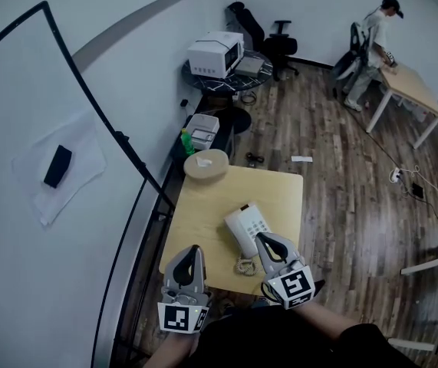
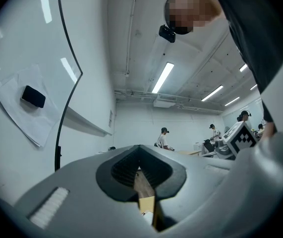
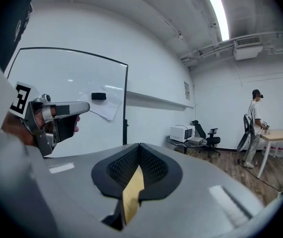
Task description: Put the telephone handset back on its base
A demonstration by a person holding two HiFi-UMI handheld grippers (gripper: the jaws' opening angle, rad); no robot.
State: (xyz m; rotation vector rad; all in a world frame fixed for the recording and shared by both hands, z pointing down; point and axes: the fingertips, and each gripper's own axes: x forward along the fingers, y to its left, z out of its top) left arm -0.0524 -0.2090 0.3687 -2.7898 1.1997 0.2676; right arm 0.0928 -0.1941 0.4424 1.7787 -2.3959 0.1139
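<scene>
On the wooden table (image 1: pixel 203 205), toward 5 o'clock from its middle, stood the white telephone (image 1: pixel 247 230). The handset (image 1: pixel 238 238) seemed to lie already along the 9 o'clock side of the base, but it was too small for us to be sure that it sat fully down. The coiled cord (image 1: pixel 244 266) lay bunched at 6 o'clock of the telephone.

We judged the handset to be light, stiff plastic, smooth and a little slippery. The best place to take it would be the narrow middle bar, between the two thicker ends. The springy cord could pull it sideways.

We held the right gripper (image 1: pixel 263 241) just at 5 o'clock of the telephone and the left gripper (image 1: pixel 194 251) at 8 o'clock, well apart from it. Both pointed toward 12 o'clock, nearly level, above the near edge. The jaws of both were pressed together, with nothing between them.
</scene>
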